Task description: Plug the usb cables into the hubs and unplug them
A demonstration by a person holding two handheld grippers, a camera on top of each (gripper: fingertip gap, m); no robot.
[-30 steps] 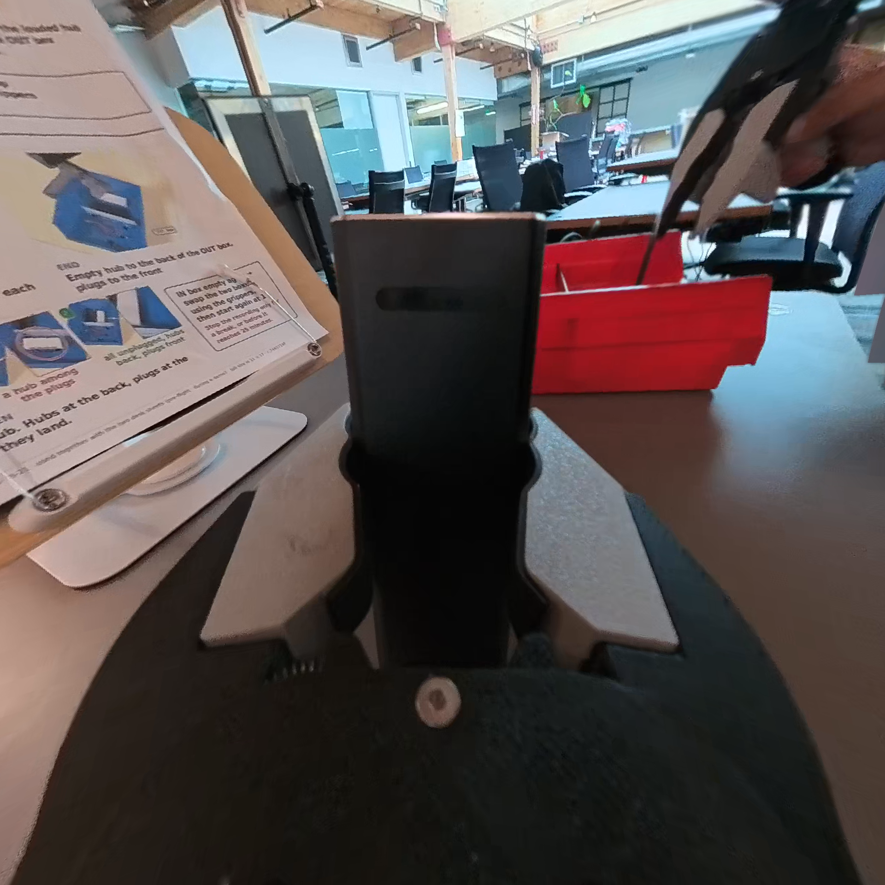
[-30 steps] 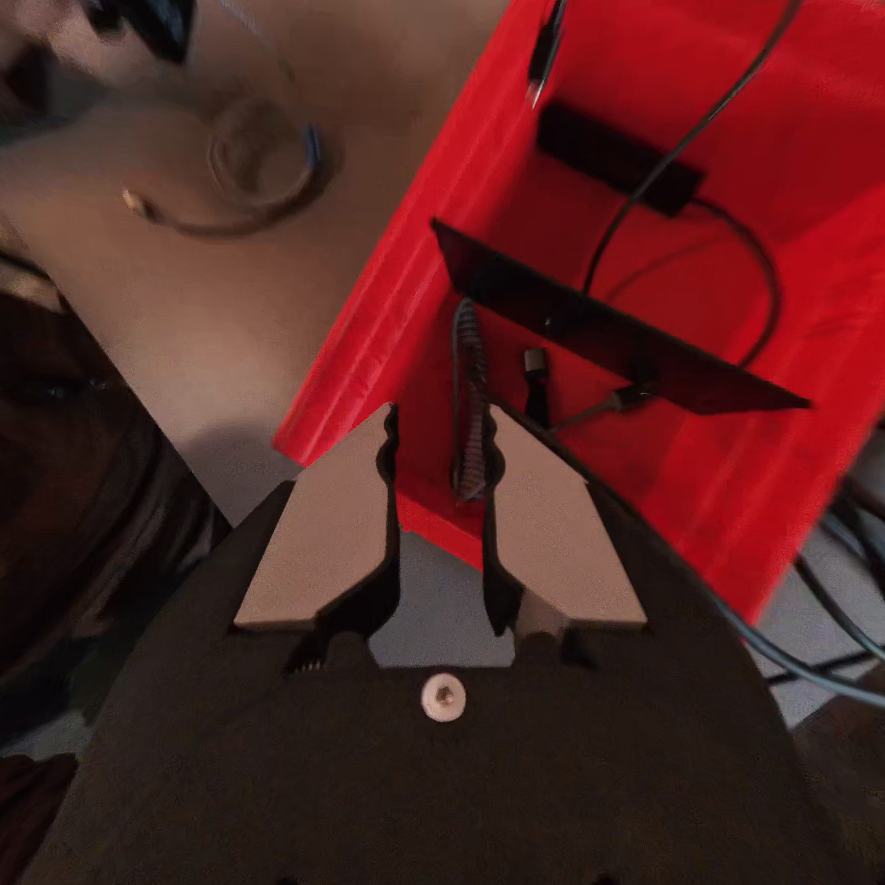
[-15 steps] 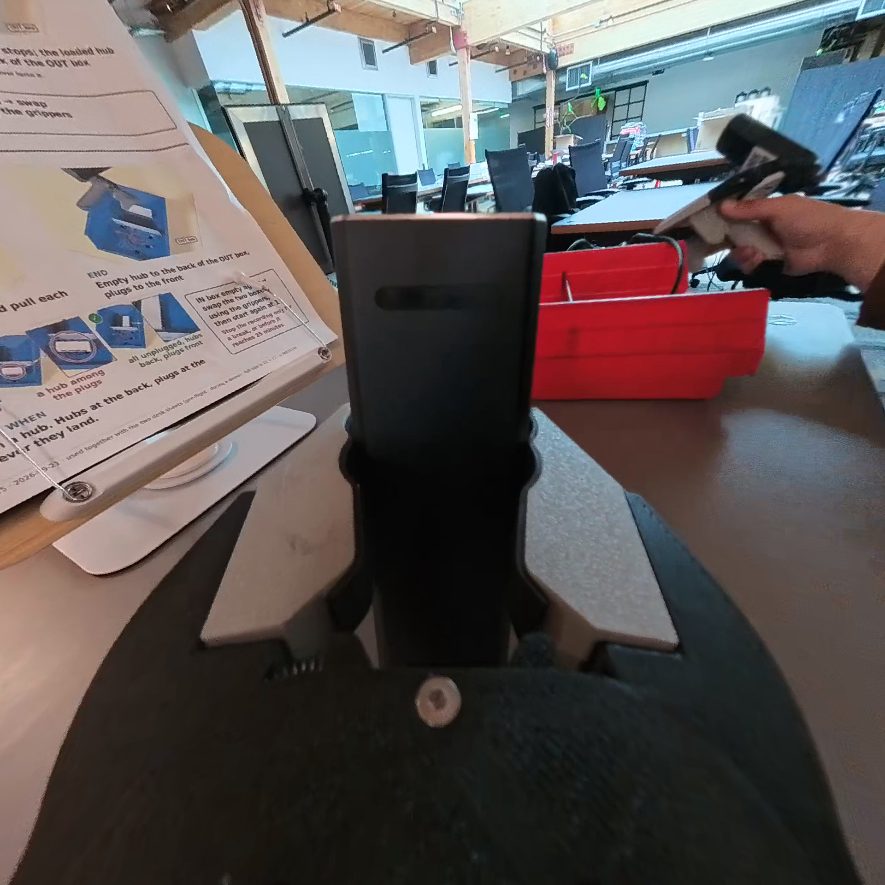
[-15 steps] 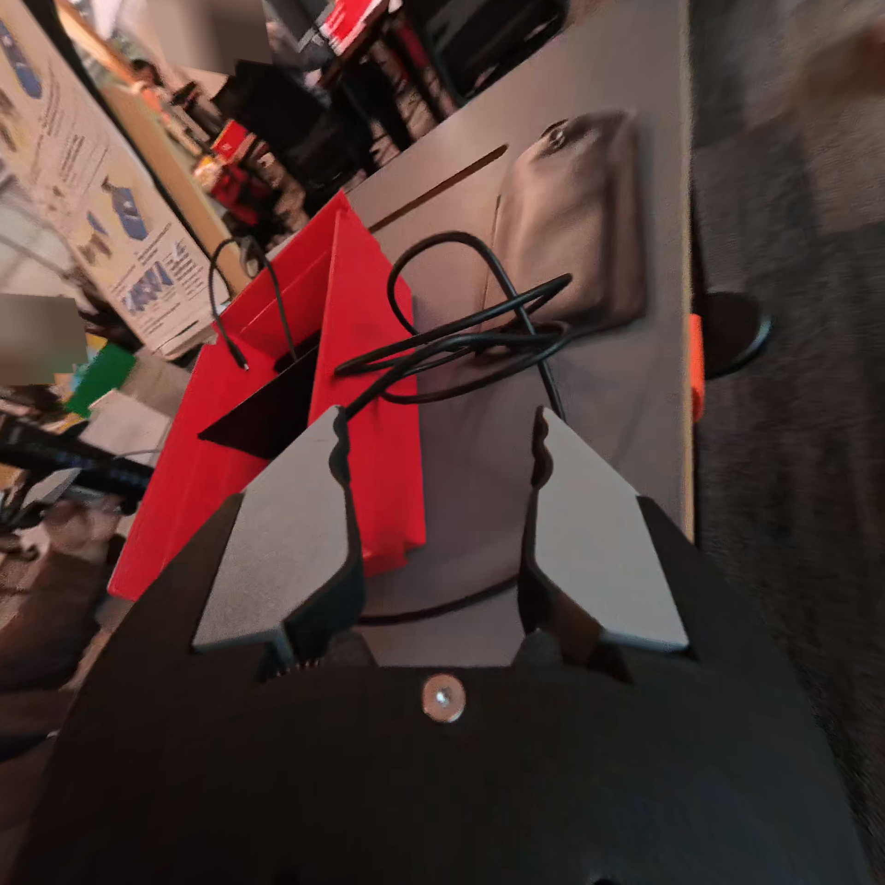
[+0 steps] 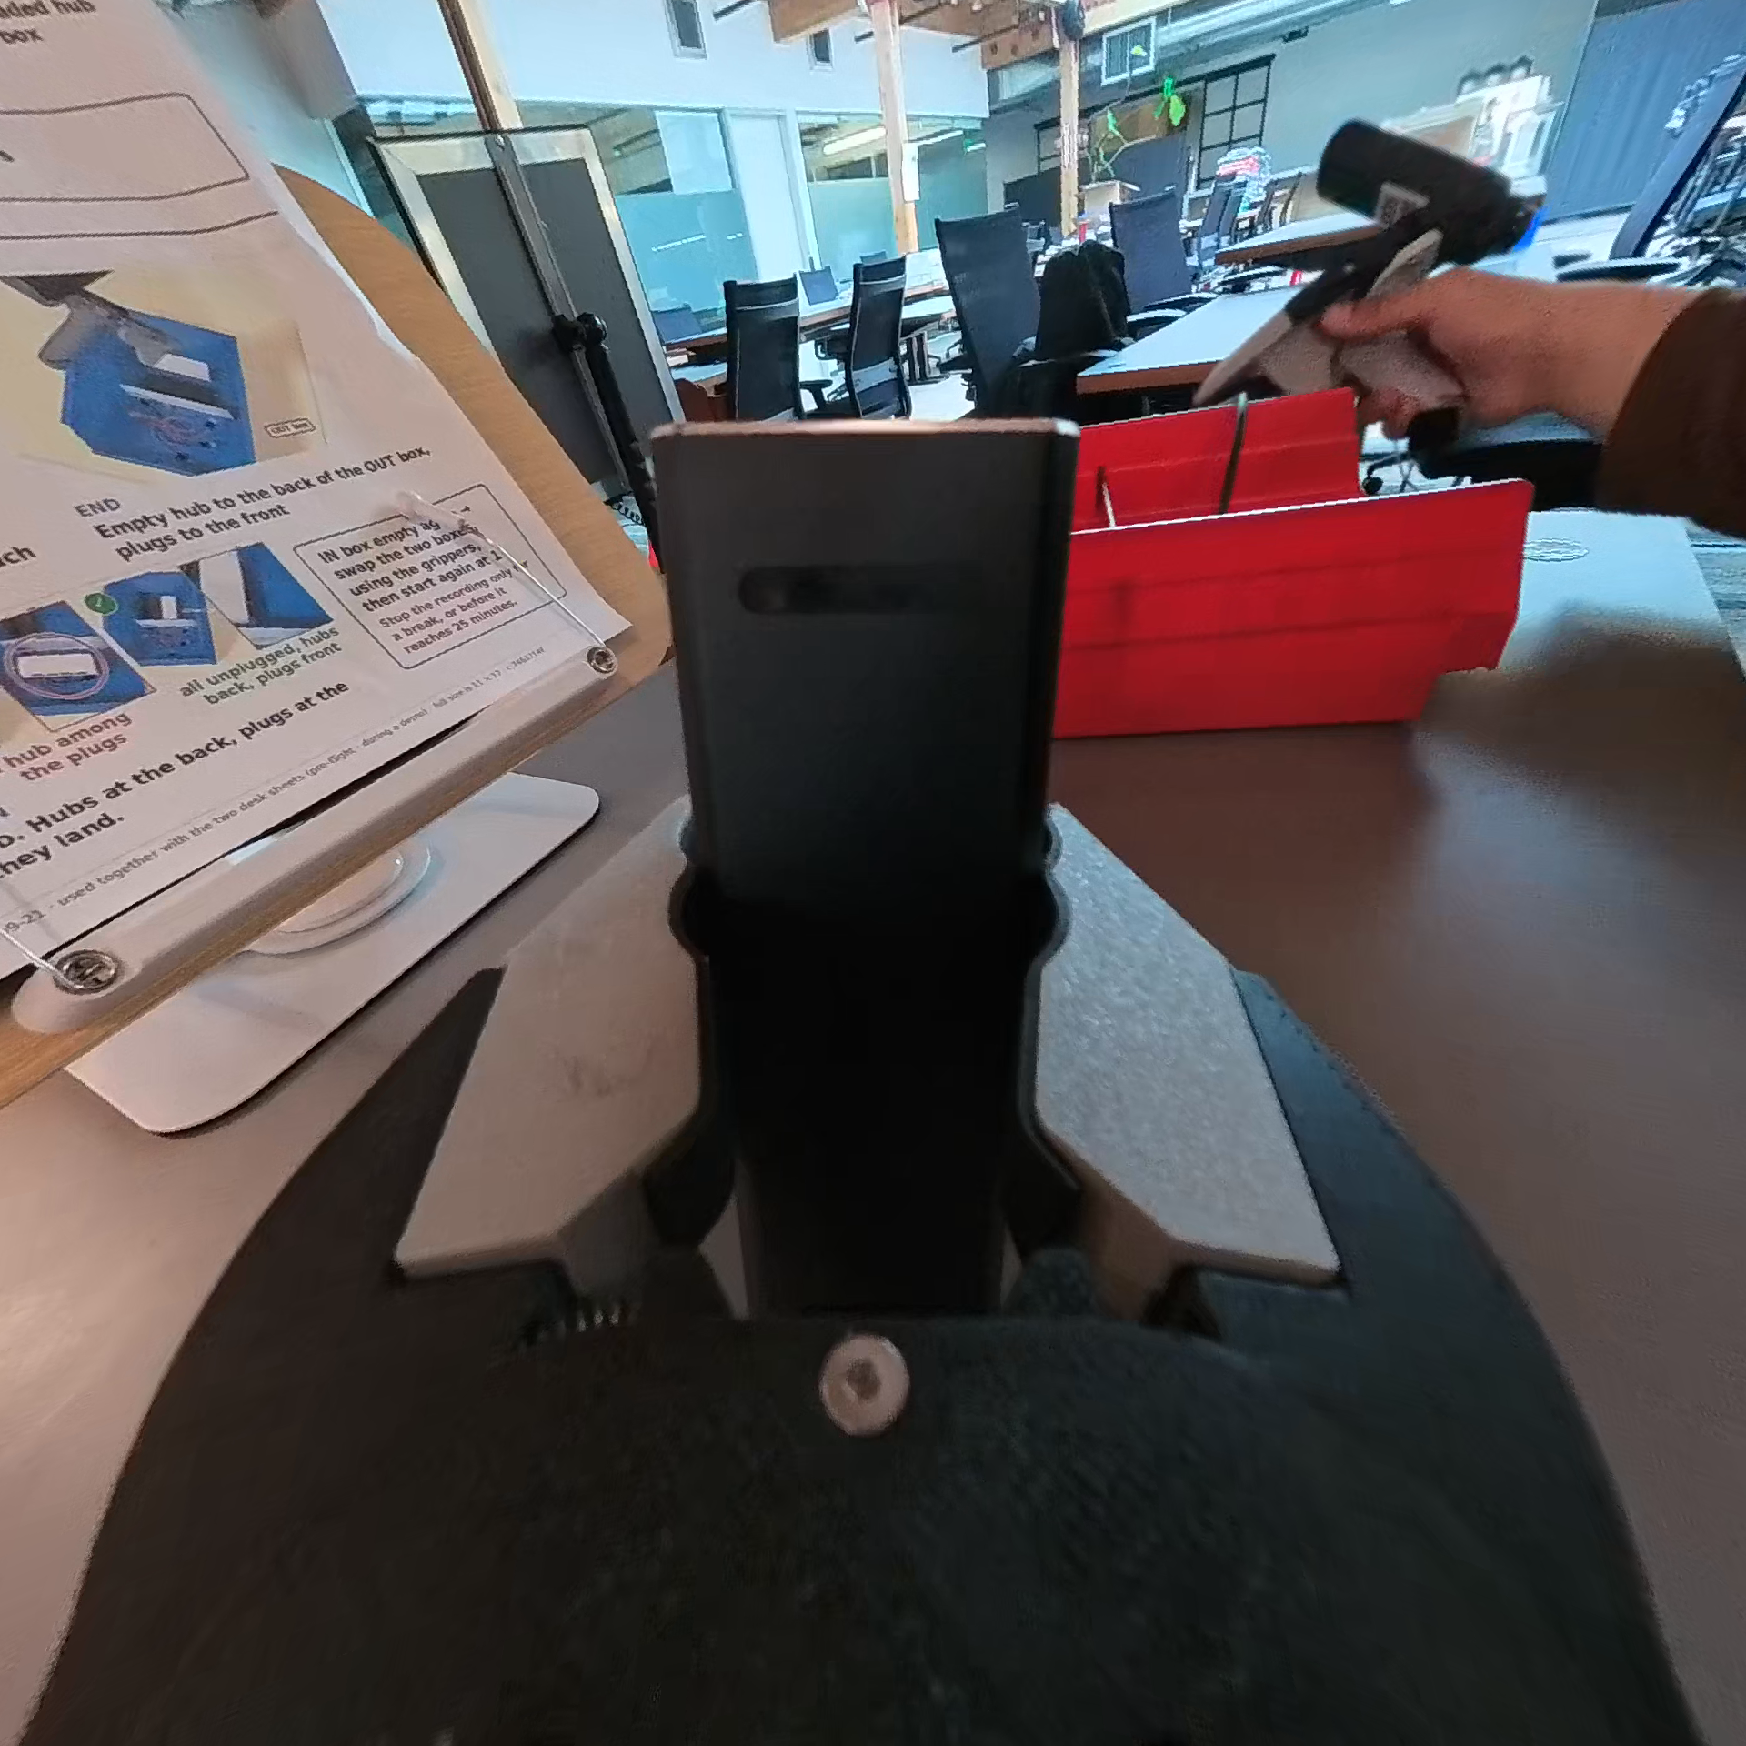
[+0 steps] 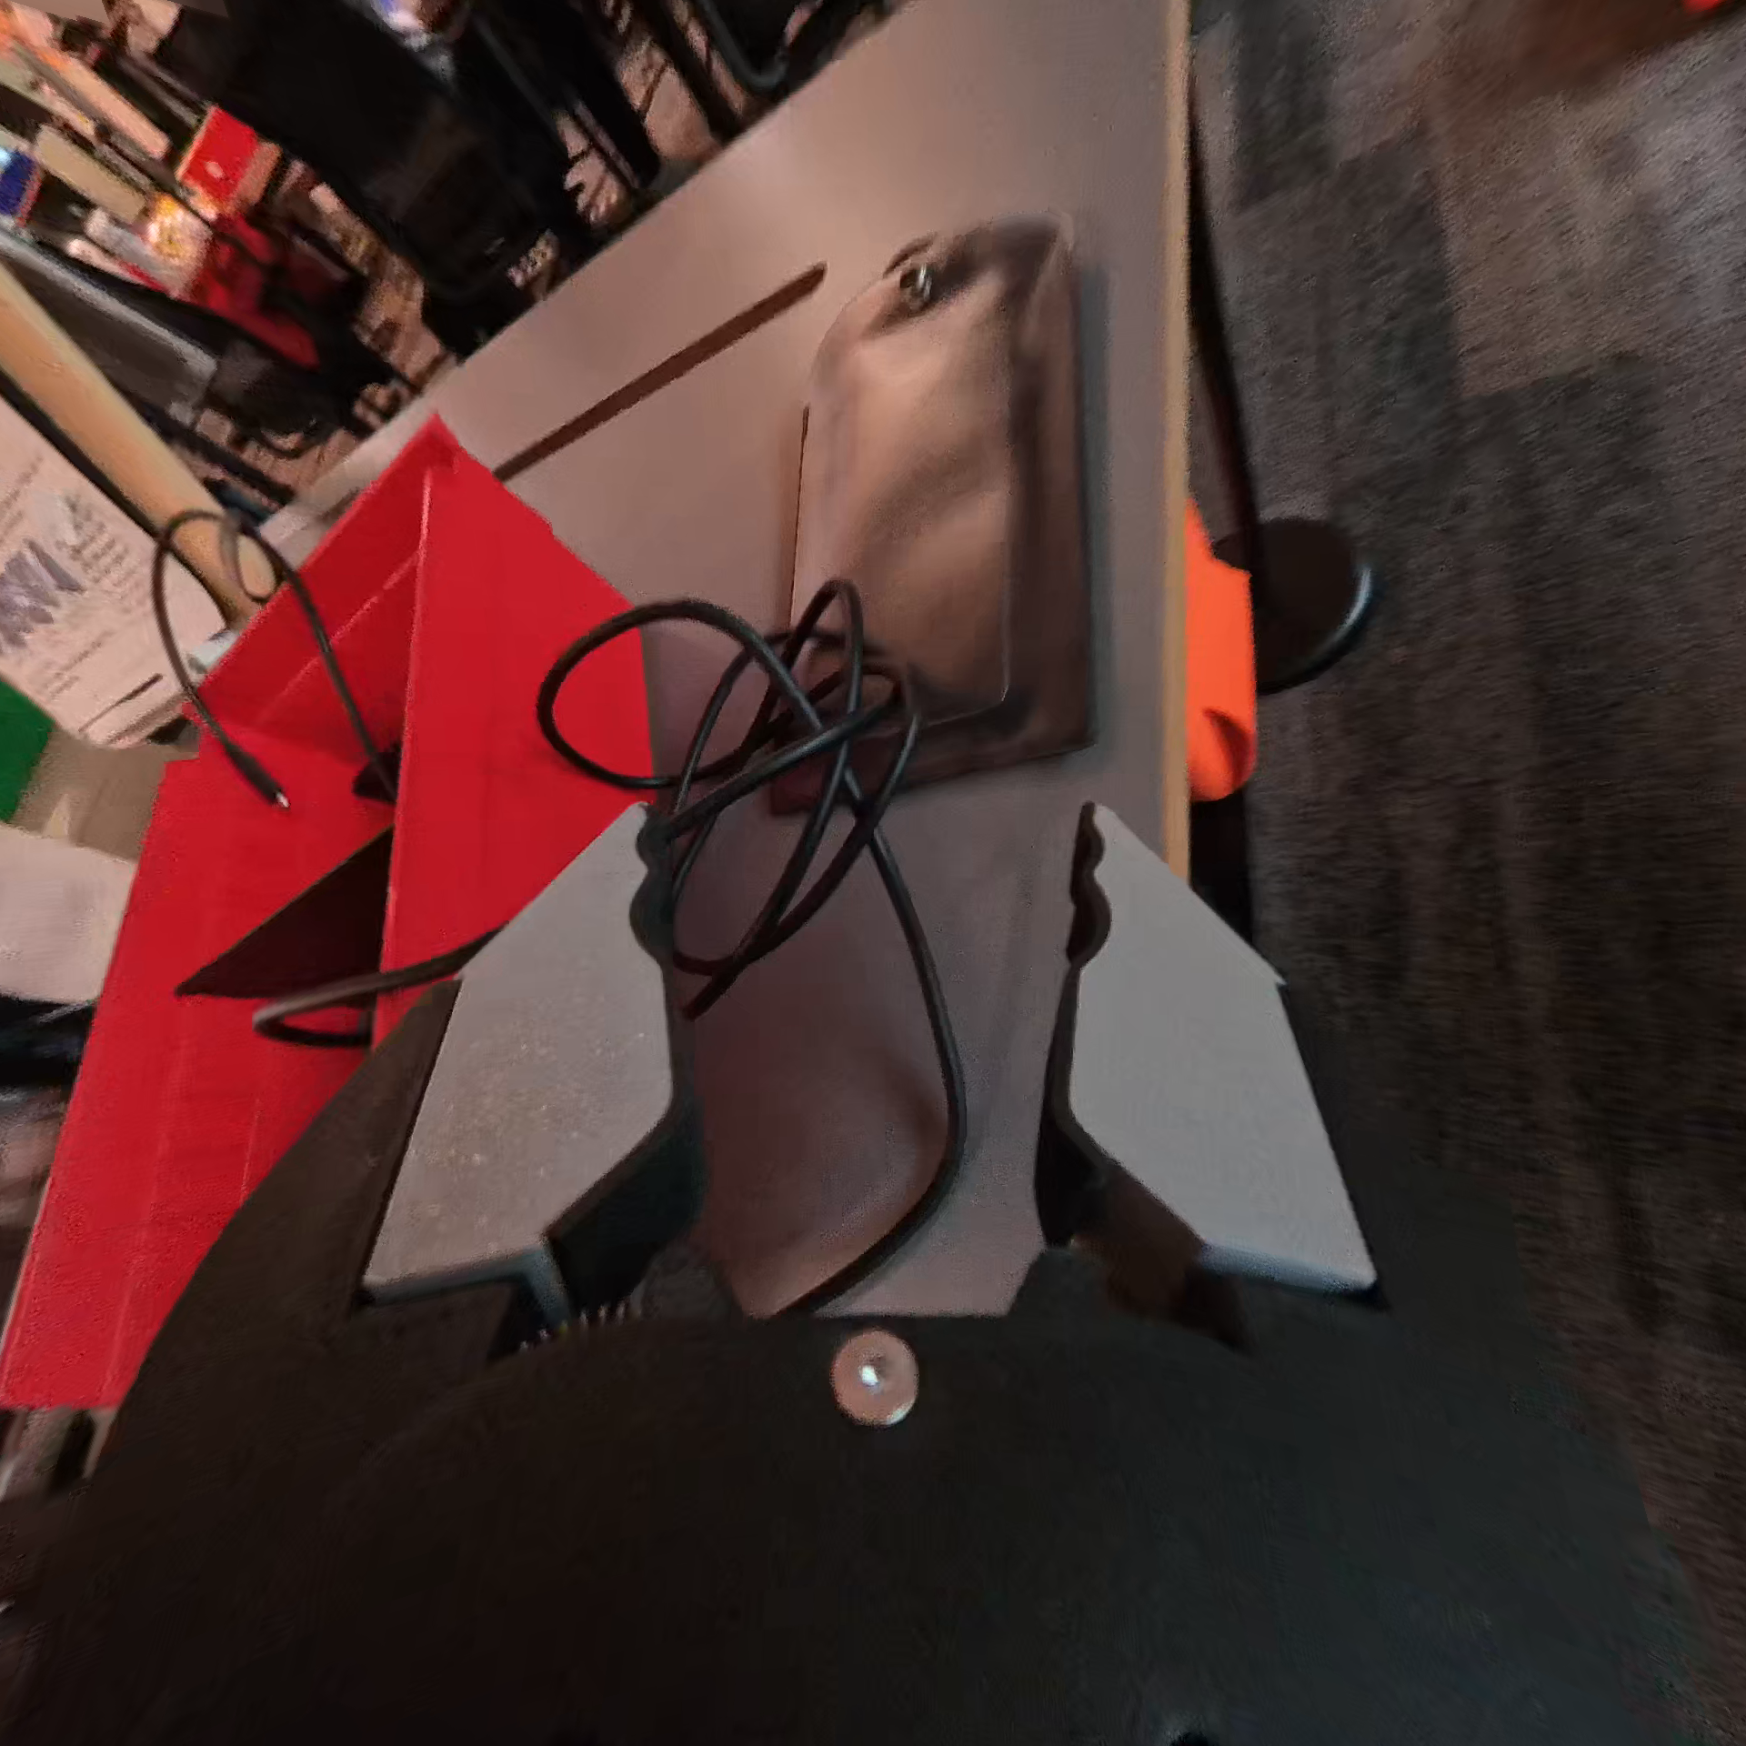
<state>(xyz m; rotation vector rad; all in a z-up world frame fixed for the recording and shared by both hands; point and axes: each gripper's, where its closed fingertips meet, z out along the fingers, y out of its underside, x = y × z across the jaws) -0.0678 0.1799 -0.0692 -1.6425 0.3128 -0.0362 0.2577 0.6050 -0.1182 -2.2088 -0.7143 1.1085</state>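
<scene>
My left gripper [image 5: 864, 850] is shut on a dark grey slab-shaped hub [image 5: 860, 661] and holds it upright above the table. A red bin [image 5: 1275, 614] stands behind it to the right. My right gripper [image 6: 867, 822] is open and empty, just right of the red bin [image 6: 491, 661], above a tangle of black cables [image 6: 756, 718] lying on the table. One cable loops between its fingers without being clamped. Another black cable [image 6: 236, 661] arcs out of the bin. The right gripper also shows in the left wrist view [image 5: 1323, 321], held by a hand over the bin.
A tilted board with an instruction sheet [image 5: 236, 567] stands on a white base at the left. A grey pouch [image 6: 945, 491] lies beyond the cable tangle. An orange object [image 6: 1219, 652] sits at the table edge [image 6: 1176, 378]. Brown table [image 5: 1417, 945] stretches right. Spacing between my two grippers at the tips: around 55 centimeters.
My right gripper came up out of the red bin, opened wide and now hangs over the cable tangle beside the bin. My left gripper kept hold of the hub, barely moving.
</scene>
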